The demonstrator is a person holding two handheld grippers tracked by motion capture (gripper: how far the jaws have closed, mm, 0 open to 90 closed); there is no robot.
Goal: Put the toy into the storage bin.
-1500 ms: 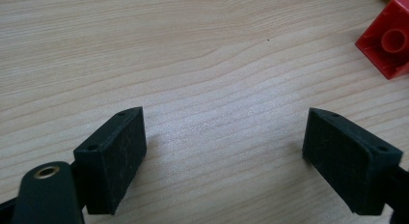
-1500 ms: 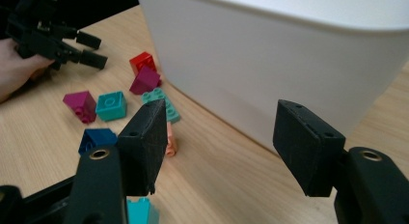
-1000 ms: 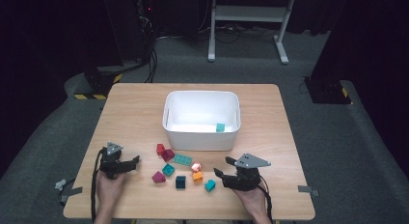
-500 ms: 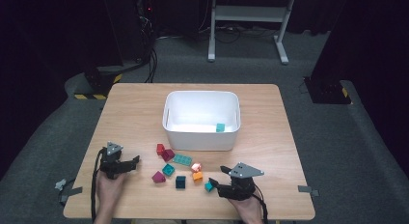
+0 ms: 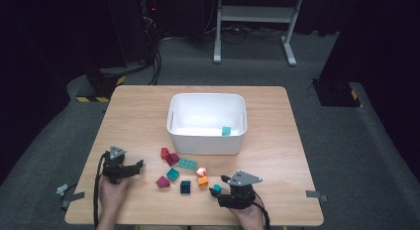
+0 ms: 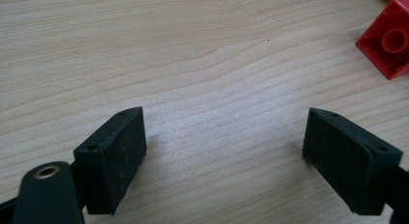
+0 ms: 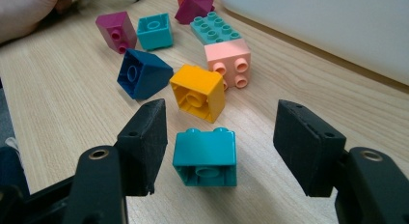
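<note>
A small teal brick [image 7: 206, 158] lies on the wooden table [image 5: 277, 155] between the jaws of my right gripper [image 7: 221, 130]. The pads stand apart from it on both sides, so the gripper is open. In the high view that gripper [image 5: 222, 191] is near the table's front edge, right of centre, with the teal brick [image 5: 216, 188] at its tips. Just beyond lie an orange brick [image 7: 197, 92], a pink brick [image 7: 227, 61] and a dark blue brick [image 7: 142, 73]. My left gripper [image 5: 134, 167] rests open at the front left, over bare wood [image 6: 224, 132].
A white bin [image 5: 207, 141] stands mid-table with one teal brick [image 5: 226, 131] inside. Several more bricks lie in front of it: red [image 5: 164, 152], magenta [image 5: 162, 181] and a flat teal plate [image 5: 187, 164]. A red brick [image 6: 390, 43] lies ahead and to the right of the left jaws.
My right gripper has come down and toward the table's front edge, so its jaws now flank the small teal brick. The left gripper and the bricks have stayed put.
</note>
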